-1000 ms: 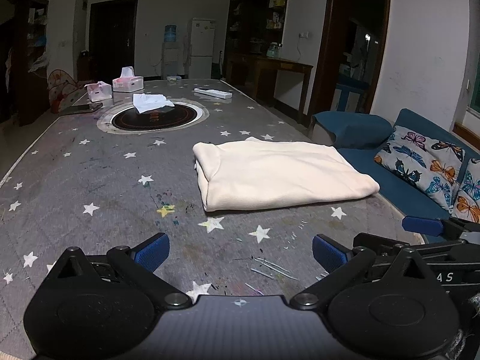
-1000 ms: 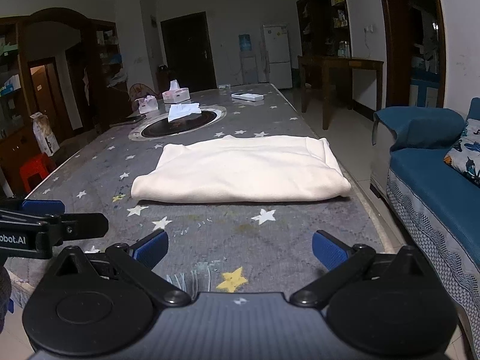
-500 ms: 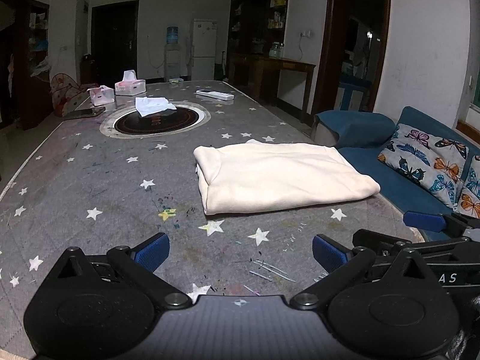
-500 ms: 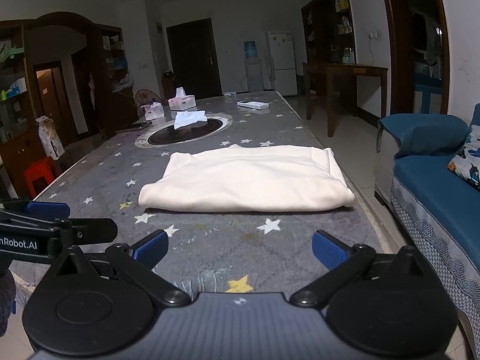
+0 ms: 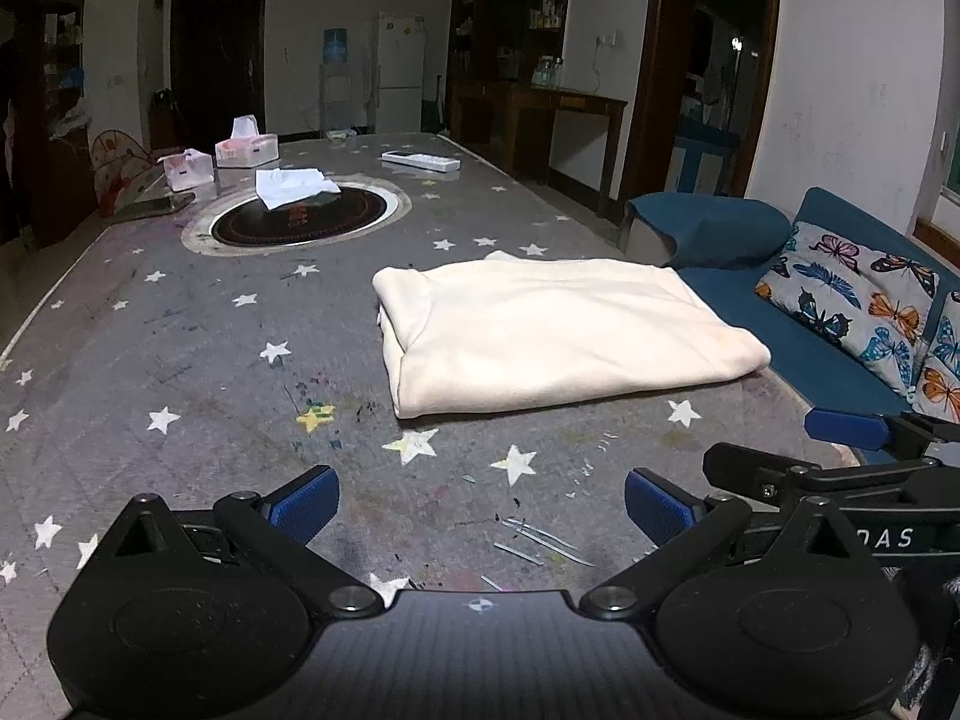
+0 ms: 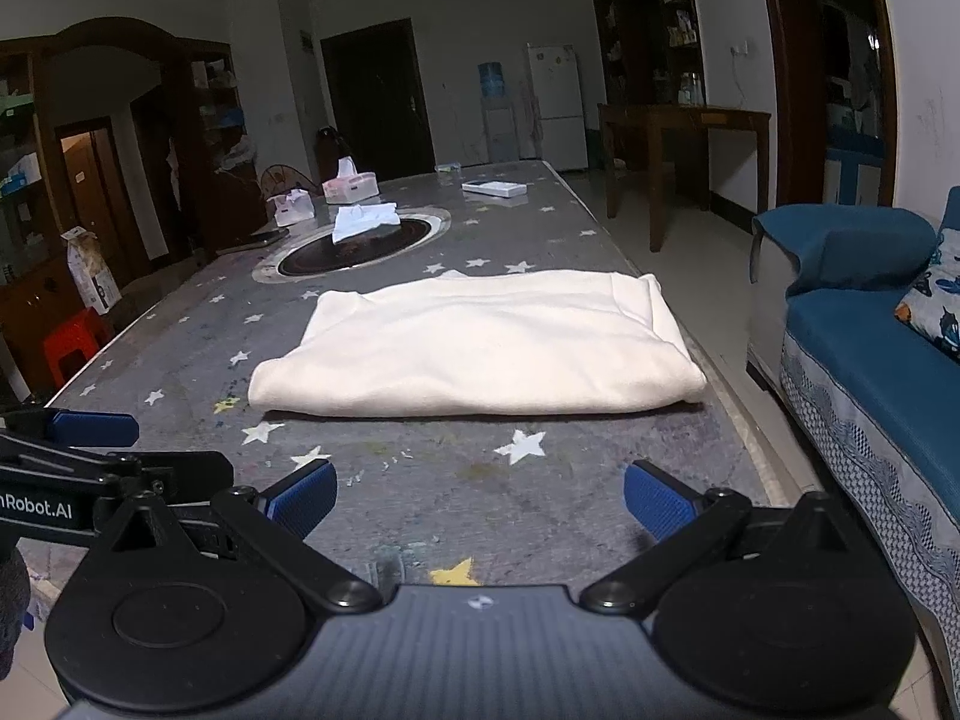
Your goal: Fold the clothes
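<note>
Counter (image 5: pixel 150 360): grey cover, white stars. Cloth (image 5: pixel 558 330): cream, folded into flat rectangle, laid on counter near right edge, well ahead of both tools. Judged soft, light, limp; best taken at corner or folded edge. Left tool (image 5: pixel 480 501): held open, nothing gripped. Right tool (image 6: pixel 480 498): same. Writing read: "Robot.AI", "DAS", both partly cut.
</note>
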Available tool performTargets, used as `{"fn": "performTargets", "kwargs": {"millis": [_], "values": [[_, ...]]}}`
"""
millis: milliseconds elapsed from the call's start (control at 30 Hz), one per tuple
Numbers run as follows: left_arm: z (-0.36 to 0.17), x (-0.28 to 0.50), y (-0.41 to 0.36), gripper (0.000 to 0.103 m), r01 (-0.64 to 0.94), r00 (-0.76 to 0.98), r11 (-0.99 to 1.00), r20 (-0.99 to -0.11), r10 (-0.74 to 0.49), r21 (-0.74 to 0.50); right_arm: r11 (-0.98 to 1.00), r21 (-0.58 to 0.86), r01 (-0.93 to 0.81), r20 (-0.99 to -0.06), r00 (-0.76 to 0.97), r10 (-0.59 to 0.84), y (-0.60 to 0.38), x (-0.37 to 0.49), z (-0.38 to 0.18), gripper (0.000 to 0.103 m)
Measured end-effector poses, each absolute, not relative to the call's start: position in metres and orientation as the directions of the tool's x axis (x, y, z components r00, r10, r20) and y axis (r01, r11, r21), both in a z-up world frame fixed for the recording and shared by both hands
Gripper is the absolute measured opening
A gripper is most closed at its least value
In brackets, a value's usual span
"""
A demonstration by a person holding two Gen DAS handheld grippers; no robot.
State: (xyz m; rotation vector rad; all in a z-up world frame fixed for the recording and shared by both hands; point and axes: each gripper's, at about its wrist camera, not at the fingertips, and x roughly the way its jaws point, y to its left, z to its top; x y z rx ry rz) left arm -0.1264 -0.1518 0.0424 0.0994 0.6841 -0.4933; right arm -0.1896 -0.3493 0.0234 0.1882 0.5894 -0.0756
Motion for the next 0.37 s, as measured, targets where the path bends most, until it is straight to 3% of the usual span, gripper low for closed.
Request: {"fn": "performTargets", "kwargs": {"millis": [367], "values": [[0.037, -0.105, -0.154, 0.103, 0.466, 0.640, 0.880, -0.650, -0.410, -0.096, 0.982, 0.145, 0.122, -0.594, 0.805, -0.012, -0.350, -0.167, 0.019, 0.103]]}}
